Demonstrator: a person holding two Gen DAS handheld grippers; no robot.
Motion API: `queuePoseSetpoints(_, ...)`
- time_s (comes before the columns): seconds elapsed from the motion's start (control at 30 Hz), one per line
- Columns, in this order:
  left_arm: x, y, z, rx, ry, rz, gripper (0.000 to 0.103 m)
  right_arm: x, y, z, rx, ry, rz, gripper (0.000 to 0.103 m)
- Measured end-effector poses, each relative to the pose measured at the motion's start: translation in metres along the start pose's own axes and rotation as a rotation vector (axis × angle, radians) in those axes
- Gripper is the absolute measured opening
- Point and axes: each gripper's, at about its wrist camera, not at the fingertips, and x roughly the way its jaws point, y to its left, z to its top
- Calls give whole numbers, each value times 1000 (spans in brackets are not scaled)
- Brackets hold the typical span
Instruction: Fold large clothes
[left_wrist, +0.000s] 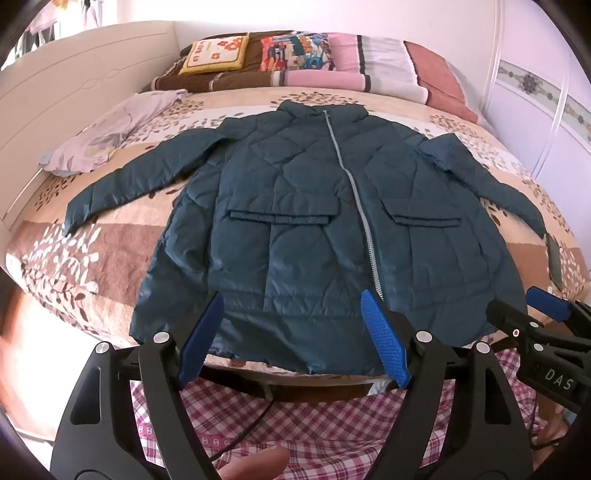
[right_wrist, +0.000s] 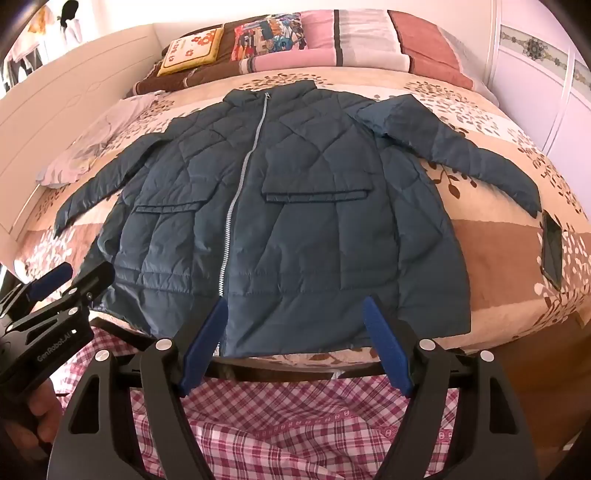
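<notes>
Jacket (left_wrist: 314, 229): flat on bed (left_wrist: 122, 236), unfolded, 0 folds made. My left tool (left_wrist: 291, 339), right tool (right_wrist: 293, 341): open, empty.

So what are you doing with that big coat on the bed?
A person holds two black grippers with blue pads, getting ready to fold the dark teal quilted puffer jacket. It lies zipped and flat on the floral beige bedspread, both sleeves spread out. The left gripper and the right gripper are both open near the jacket's bottom hem, gripping nothing. No fold has been made yet. A dark phone lies beside the right sleeve.
</notes>
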Motion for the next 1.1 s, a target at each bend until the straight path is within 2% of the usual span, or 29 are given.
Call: queuePoseSetpoints(1.1, 1, 0, 0, 3, 12, 2, 76, 5, -10, -5, 22, 18, 17, 75)
